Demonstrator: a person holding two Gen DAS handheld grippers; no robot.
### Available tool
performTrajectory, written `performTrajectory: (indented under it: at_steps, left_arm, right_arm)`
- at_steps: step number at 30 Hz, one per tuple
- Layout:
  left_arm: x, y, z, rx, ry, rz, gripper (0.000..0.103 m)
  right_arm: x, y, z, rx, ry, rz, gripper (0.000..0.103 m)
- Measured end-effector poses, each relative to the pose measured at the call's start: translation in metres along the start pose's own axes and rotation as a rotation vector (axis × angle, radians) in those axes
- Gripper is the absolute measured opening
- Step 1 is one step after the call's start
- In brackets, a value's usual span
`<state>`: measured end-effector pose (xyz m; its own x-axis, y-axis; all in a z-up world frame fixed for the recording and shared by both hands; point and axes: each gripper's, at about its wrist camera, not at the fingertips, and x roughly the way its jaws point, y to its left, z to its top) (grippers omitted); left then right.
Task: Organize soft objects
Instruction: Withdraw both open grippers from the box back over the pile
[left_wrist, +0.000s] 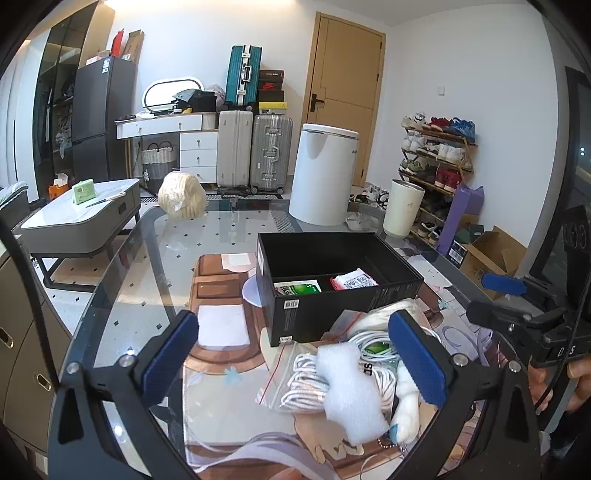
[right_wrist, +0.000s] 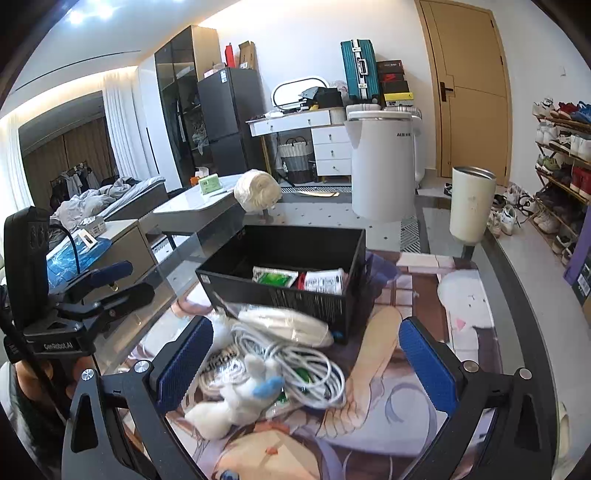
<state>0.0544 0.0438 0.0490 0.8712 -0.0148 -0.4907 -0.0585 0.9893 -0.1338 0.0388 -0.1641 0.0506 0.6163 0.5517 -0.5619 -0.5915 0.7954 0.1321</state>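
A: Nearest item: the white foam piece, between the spread jaws of the left gripper. Nothing is clamped.

B: Right gripper?

A: Fully spread, empty, above the white cable coil and plush toy.

B: Destination?

A: The black box, just behind the pile; two packets already occupy it.

B: Procedure?

A: Recommended: select one item, centre the pads on its bulk, close gently, lift clear of loose cable loops before transfer.
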Motion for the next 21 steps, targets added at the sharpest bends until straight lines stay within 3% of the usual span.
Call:
performTrajectory:
  at_steps: [21]
  left_arm:
    - [-0.002,-0.006,-0.022,0.052,0.05,-0.065,0.103]
  right_arm:
    - [0.013,0.014,-0.041,-0.003,0.111,0.027,0.102]
